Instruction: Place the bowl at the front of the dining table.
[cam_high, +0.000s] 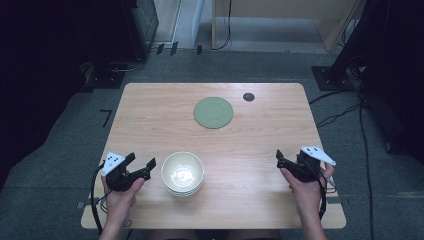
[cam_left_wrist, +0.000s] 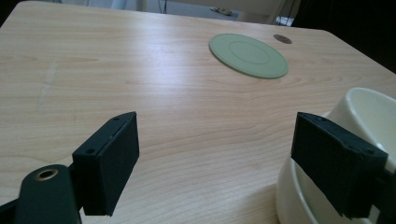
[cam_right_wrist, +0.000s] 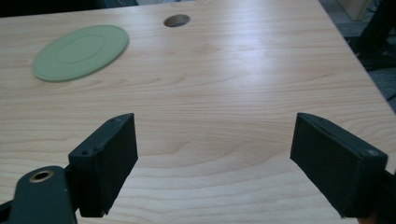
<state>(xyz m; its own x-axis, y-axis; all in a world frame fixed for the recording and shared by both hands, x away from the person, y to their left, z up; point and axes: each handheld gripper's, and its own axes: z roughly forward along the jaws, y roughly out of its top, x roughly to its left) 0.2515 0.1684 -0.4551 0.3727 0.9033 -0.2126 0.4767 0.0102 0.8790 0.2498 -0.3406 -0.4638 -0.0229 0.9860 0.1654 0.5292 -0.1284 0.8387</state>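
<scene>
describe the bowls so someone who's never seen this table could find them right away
Start at the wooden table and look along its near edge, a little left of centre. There sits the stack of cream bowls, right beside the left tool, whose jaws stand open. It is the one tall, hollow, pale thing there; the green plate farther back lies flat.

bowls (cam_high: 183, 173): cream | plate (cam_high: 213, 112): sage green | table (cam_high: 150, 125): light woodgrain | left tool (cam_high: 144, 164): black

The black two-jaw left gripper (cam_high: 142, 164) sits at about 8 o'clock, jaws wide apart. The black two-jaw right gripper (cam_high: 280, 157) sits at 4 o'clock, jaws also spread, nothing between them.
</scene>
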